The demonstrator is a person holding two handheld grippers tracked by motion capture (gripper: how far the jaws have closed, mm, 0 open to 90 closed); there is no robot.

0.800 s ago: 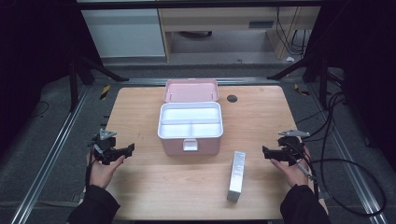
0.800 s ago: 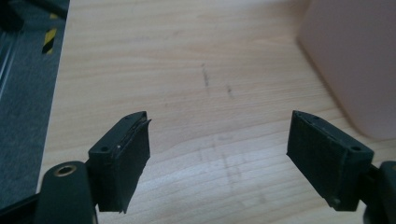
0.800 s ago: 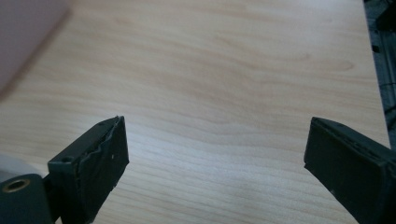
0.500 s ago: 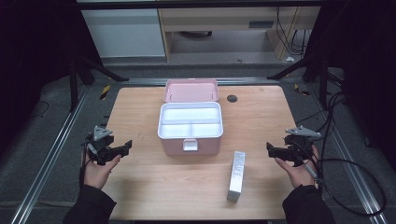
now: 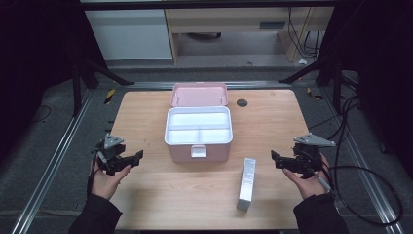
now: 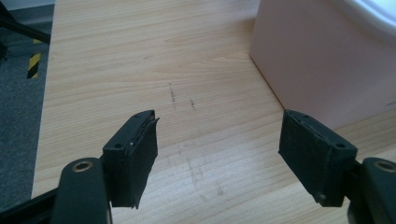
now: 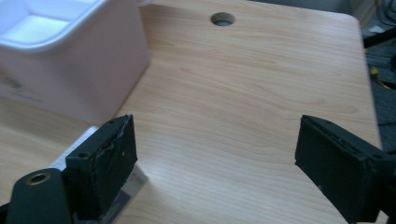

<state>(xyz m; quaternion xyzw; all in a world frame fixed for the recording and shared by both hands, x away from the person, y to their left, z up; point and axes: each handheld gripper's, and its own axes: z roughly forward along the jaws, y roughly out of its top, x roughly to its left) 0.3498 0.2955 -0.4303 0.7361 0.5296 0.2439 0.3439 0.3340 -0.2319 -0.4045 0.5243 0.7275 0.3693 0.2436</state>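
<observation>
The pink box (image 5: 198,134) sits open at the middle of the tabletop (image 5: 146,112), its lid tipped back toward twelve o'clock and its white tray bare. The slim white carton (image 5: 247,184) lies flat at about five o'clock from the box, near the front edge. The right tool (image 5: 279,161) hovers at three o'clock of the carton, jaws spread wide and holding nothing; the left tool (image 5: 135,157) waits at eight o'clock of the box, jaws likewise apart. The likely risk: the carton is narrow and light, so a jaw touching it first on one side could push it, spin it, or slide it off the front edge. A high, off-centre pinch could also let it swing and catch the box's rim.
</observation>
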